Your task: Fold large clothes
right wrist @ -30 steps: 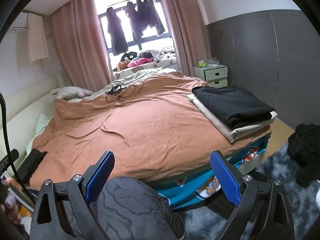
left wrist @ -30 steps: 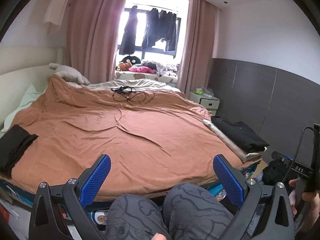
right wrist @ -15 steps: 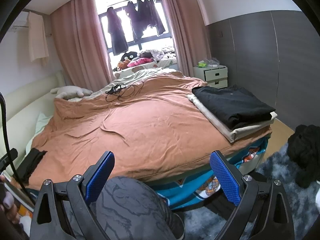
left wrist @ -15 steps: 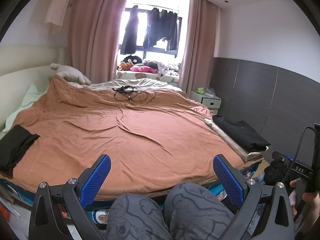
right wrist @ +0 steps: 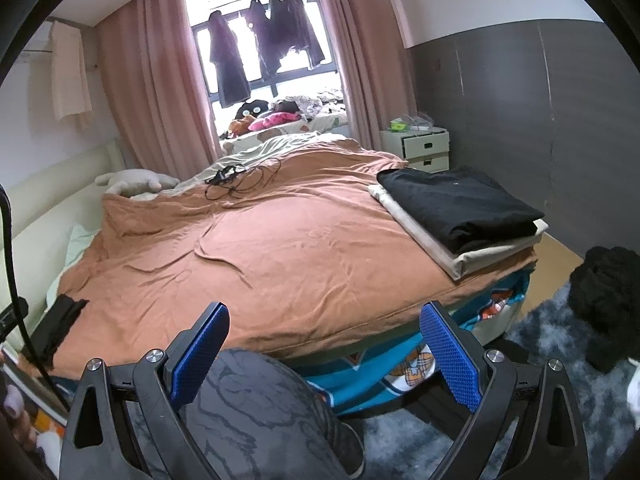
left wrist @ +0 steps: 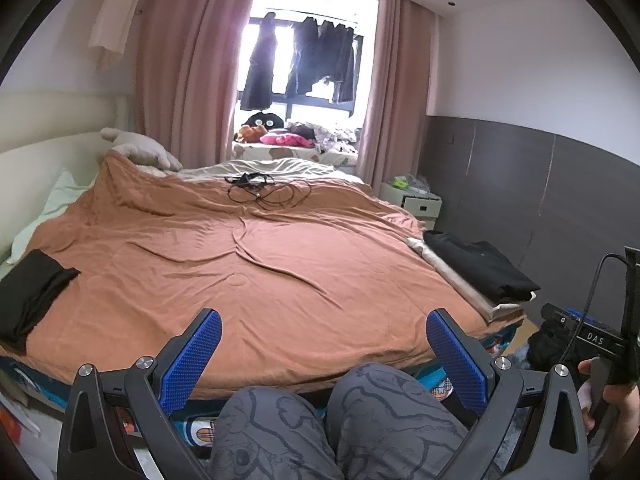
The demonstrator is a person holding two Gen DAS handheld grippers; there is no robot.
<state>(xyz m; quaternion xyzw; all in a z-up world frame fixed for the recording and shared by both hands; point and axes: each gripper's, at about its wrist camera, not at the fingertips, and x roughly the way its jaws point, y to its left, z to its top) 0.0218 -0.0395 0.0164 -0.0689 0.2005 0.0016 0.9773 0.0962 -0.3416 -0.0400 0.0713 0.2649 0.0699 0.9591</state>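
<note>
My left gripper (left wrist: 324, 344) is open and empty, held above the person's knees (left wrist: 320, 420) at the foot of the bed. My right gripper (right wrist: 326, 344) is open and empty too, aimed at the same bed from further right. A folded black garment (right wrist: 456, 204) lies on a folded beige one (right wrist: 480, 256) at the bed's right front corner, also visible in the left wrist view as a black garment (left wrist: 480, 272). Another black cloth (left wrist: 32, 292) lies on the bed's left edge. A crumpled black heap (right wrist: 608, 304) sits on the floor rug.
A brown duvet (left wrist: 248, 264) covers the bed, with a tangle of black cables (left wrist: 264, 192) near its far end. A white nightstand (right wrist: 416, 148) stands by the grey wall. Dark clothes hang at the window (left wrist: 304, 60). A grey shaggy rug (right wrist: 540, 344) lies to the right.
The left wrist view has drifted slightly, so the bed sits a little lower in frame. Both grippers stay open, and nothing on the bed has moved.
</note>
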